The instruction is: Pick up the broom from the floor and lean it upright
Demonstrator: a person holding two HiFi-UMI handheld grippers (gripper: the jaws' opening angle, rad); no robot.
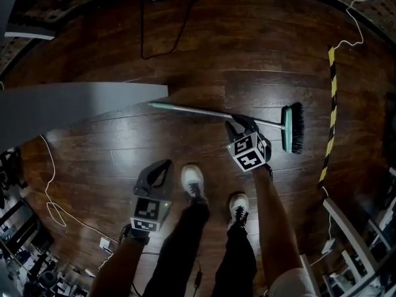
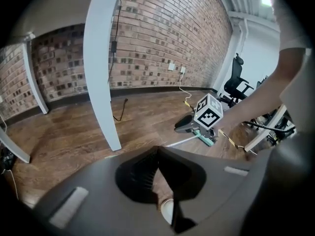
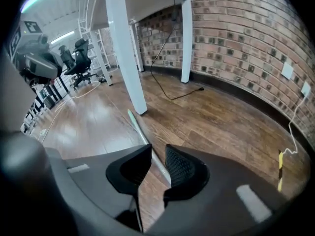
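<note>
The broom lies flat on the dark wood floor, its pale teal handle point(image 1: 192, 110) running left from the black-bristled head point(image 1: 292, 129). My right gripper point(image 1: 238, 125) hangs over the handle close to the head, jaws apart. In the right gripper view the handle point(image 3: 137, 127) shows through the gap between the open jaws of the right gripper point(image 3: 158, 156), with no pad pressing on it. My left gripper point(image 1: 162, 166) is nearer the person's feet, away from the broom, and holds nothing. In its own view the left gripper point(image 2: 157, 150) has its tips together, and the right gripper point(image 2: 206, 113) shows beyond.
A white table top point(image 1: 74, 107) juts in from the left, its leg point(image 2: 101, 68) standing just beyond the broom handle's tip. Yellow-black tape point(image 1: 331, 116) runs along the floor at right. A white cable point(image 1: 49, 184) loops at left. The person's shoes point(image 1: 193, 181) stand between the grippers.
</note>
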